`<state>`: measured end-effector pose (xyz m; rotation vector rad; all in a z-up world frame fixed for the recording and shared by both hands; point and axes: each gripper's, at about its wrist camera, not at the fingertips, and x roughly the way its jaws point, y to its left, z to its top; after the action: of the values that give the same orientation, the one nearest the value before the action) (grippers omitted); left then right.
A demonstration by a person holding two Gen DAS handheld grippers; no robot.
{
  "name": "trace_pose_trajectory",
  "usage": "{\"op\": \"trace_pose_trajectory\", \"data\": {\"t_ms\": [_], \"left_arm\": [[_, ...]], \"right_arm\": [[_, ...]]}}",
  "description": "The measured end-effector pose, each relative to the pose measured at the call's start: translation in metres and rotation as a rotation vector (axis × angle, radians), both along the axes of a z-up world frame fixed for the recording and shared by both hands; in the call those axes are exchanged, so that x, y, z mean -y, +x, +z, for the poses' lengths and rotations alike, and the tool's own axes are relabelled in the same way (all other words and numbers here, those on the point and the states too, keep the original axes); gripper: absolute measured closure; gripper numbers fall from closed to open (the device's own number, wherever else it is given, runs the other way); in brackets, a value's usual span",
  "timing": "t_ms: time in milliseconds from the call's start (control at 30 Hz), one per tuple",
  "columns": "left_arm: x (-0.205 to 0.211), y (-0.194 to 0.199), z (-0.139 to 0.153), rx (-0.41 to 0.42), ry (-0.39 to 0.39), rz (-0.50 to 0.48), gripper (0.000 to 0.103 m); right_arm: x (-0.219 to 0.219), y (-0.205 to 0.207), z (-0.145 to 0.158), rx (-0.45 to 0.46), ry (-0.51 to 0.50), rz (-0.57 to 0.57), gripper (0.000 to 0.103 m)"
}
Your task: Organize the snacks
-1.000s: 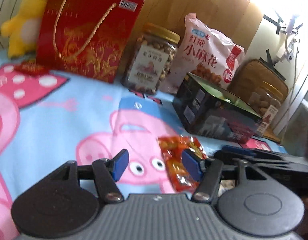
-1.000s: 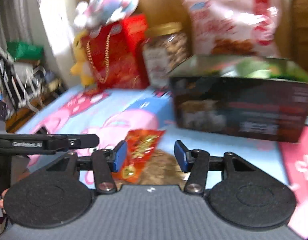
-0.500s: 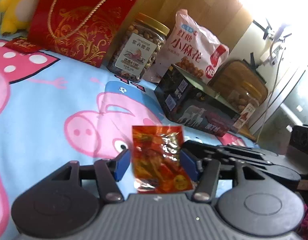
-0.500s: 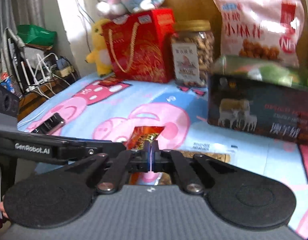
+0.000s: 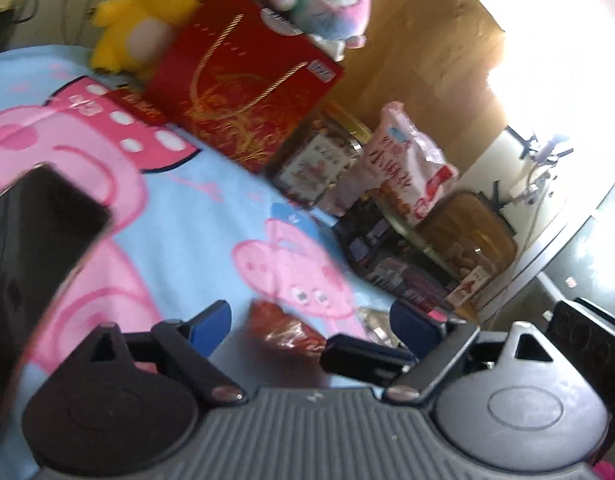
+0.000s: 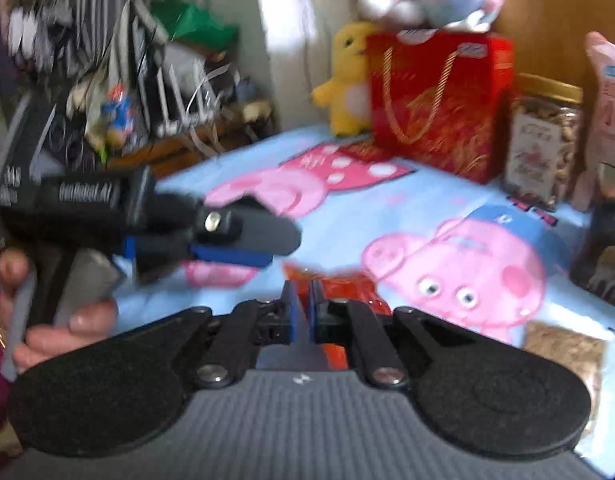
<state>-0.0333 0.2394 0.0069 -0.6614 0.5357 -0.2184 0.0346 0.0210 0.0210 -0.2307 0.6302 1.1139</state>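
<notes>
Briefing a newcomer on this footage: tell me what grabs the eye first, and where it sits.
The right gripper stands out first, low in its own view, pinching the red snack packet over the Peppa Pig sheet. Behind, against the wooden wall, stands a red gift bag with gold rope handles, a yellow duck plush at its left. The left gripper is open.

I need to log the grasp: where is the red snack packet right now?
The red snack packet is pinched between the right gripper fingers, low in the right wrist view, above the blue pig-print sheet; the open left gripper is beside it.
</notes>
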Motion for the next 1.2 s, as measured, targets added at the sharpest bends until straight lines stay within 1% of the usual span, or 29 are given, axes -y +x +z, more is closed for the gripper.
{"op": "trace_pose_trajectory", "data": {"t_ms": [67,100,133,167,200,233,267,333,367,400,467,500,533,567,600,633,667,700,733,767,800,833,867,900,1000,1067,1133,1167,1200], "left_arm": [[-0.003,0.004,-0.008,-0.040,-0.005,0.006,0.015],[-0.004,0.005,-0.012,-0.053,-0.011,0.007,0.015],[-0.005,0.008,-0.015,-0.062,-0.013,0.010,0.015],[-0.006,0.009,-0.015,-0.058,-0.005,0.015,0.015],[-0.006,0.010,-0.015,-0.052,0.013,0.019,0.015],[-0.004,0.012,-0.013,-0.050,0.040,0.022,0.015],[-0.002,0.015,-0.012,-0.051,0.068,0.020,0.016],[0.005,0.022,-0.012,-0.063,0.114,-0.007,0.020],[0.009,0.024,-0.012,-0.061,0.135,-0.011,0.020],[0.014,0.026,-0.011,-0.060,0.168,-0.016,0.021],[0.023,0.030,-0.010,-0.063,0.214,-0.041,0.023],[0.028,0.031,-0.010,-0.063,0.212,-0.066,0.023],[0.033,0.031,-0.010,-0.063,0.215,-0.075,0.024],[0.040,0.030,-0.010,-0.062,0.250,-0.065,0.024],[0.046,0.029,-0.009,-0.057,0.282,-0.064,0.024],[0.049,0.028,-0.010,-0.053,0.291,-0.061,0.025],[0.049,0.026,-0.010,-0.052,0.271,-0.057,0.025],[0.048,0.025,-0.010,-0.051,0.244,-0.059,0.029],[0.047,0.025,-0.011,-0.055,0.210,-0.076,0.044],[0.044,0.026,-0.013,-0.062,0.156,-0.089,0.055],[0.041,0.029,-0.015,-0.073,0.098,-0.111,0.062],[0.039,0.032,-0.018,-0.090,0.058,-0.123,0.069],[0.040,0.036,-0.019,-0.106,0.056,-0.117,0.075],[0.042,0.039,-0.020,-0.108,0.065,-0.116,0.075],[0.049,0.045,-0.015,-0.118,0.090,-0.109,0.074],[0.053,0.046,-0.013,-0.117,0.115,-0.111,0.073],[0.054,0.046,-0.013,-0.117,0.117,-0.119,0.073],[0.054,0.046,-0.013,-0.119,0.108,-0.125,0.073],[0.053,0.046,-0.013,-0.121,0.098,-0.124,0.073]], "right_arm": [[0.001,-0.003,-0.004,0.002,-0.010,0.001,0.085],[0.005,-0.005,-0.004,0.019,-0.008,-0.005,0.070],[0.011,-0.007,-0.004,0.043,-0.006,-0.016,0.051],[0.016,-0.009,-0.004,0.069,-0.009,-0.029,0.044],[0.018,-0.010,-0.005,0.088,-0.019,-0.039,0.035],[0.020,-0.011,-0.007,0.100,-0.031,-0.051,0.030],[0.023,-0.010,-0.010,0.104,-0.046,-0.066,0.029],[0.022,-0.002,-0.019,0.069,-0.087,-0.105,0.029],[0.022,0.002,-0.022,0.039,-0.094,-0.118,0.029],[0.021,0.004,-0.025,0.031,-0.085,-0.122,0.029],[0.013,-0.001,-0.027,0.071,-0.099,-0.111,0.039],[0.010,-0.005,-0.026,0.083,-0.095,-0.094,0.057],[0.006,-0.008,-0.025,0.099,-0.094,-0.092,0.067],[0.003,-0.010,-0.025,0.124,-0.101,-0.087,0.070],[0.001,-0.012,-0.025,0.116,-0.089,-0.061,0.091],[0.001,-0.014,-0.024,0.125,-0.082,-0.074,0.098],[0.000,-0.016,-0.023,0.137,-0.077,-0.078,0.100],[0.001,-0.017,-0.021,0.140,-0.061,-0.074,0.100],[0.003,-0.018,-0.020,0.135,-0.049,-0.073,0.100],[0.004,-0.019,-0.019,0.129,-0.040,-0.072,0.100],[0.007,-0.018,-0.019,0.130,-0.038,-0.065,0.100],[0.006,-0.019,-0.020,0.141,-0.045,-0.063,0.100],[0.007,-0.018,-0.022,0.153,-0.054,-0.064,0.100],[0.008,-0.019,-0.022,0.166,-0.056,-0.067,0.100],[0.021,-0.020,-0.017,0.149,-0.044,-0.068,0.097],[0.035,-0.021,-0.012,0.160,-0.030,-0.080,0.084],[0.050,-0.022,-0.011,0.187,-0.024,-0.124,0.035],[0.056,-0.023,-0.013,0.206,-0.023,-0.144,0.028],[0.059,-0.021,-0.015,0.214,-0.032,-0.149,0.026]]}}
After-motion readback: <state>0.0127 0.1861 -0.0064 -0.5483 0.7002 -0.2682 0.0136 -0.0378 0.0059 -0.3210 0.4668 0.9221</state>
